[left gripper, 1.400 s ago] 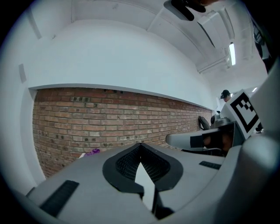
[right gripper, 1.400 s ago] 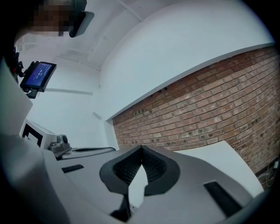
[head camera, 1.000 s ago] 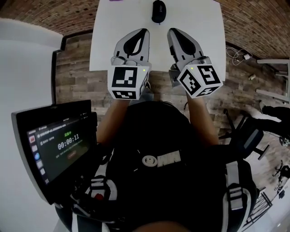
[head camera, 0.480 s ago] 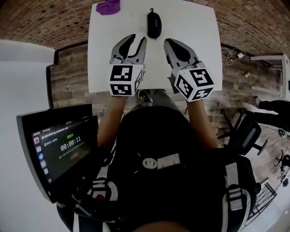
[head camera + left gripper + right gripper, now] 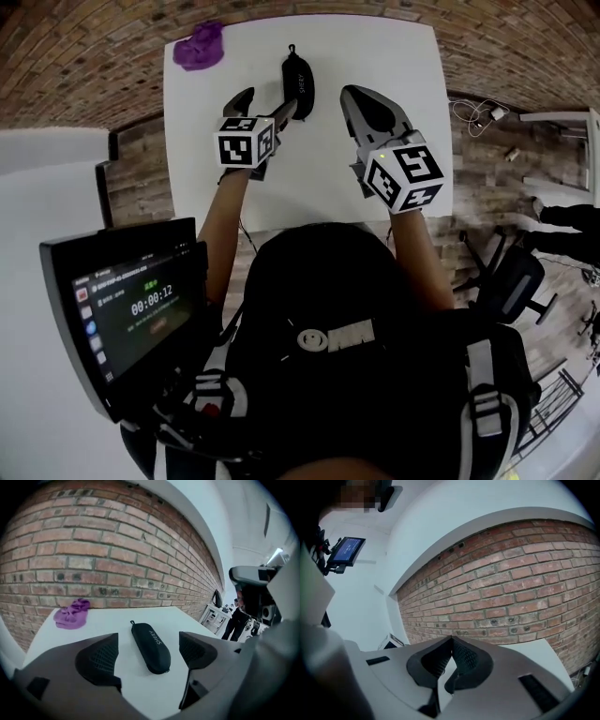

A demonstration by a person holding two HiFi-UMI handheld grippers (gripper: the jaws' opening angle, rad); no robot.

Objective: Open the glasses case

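Head view, from the left: a purple cloth (image 5: 199, 45) sits in the table's (image 5: 403, 66) far-left corner, well apart from the work. Next, the left gripper (image 5: 262, 103) has just been opening its jaws and now holds them wide and empty. The near end of the glasses case (image 5: 297, 82) lies just ahead between them, and the pads touch nothing. The case lies near the middle of the far edge, its small loop (image 5: 132, 622) pointing away. A lopsided closing would likely shove this smooth, rounded case toward that close far edge, or spin it. Rightward, the right gripper (image 5: 354, 97) is fully closed on nothing, over bare table with ample room toward the right edge.
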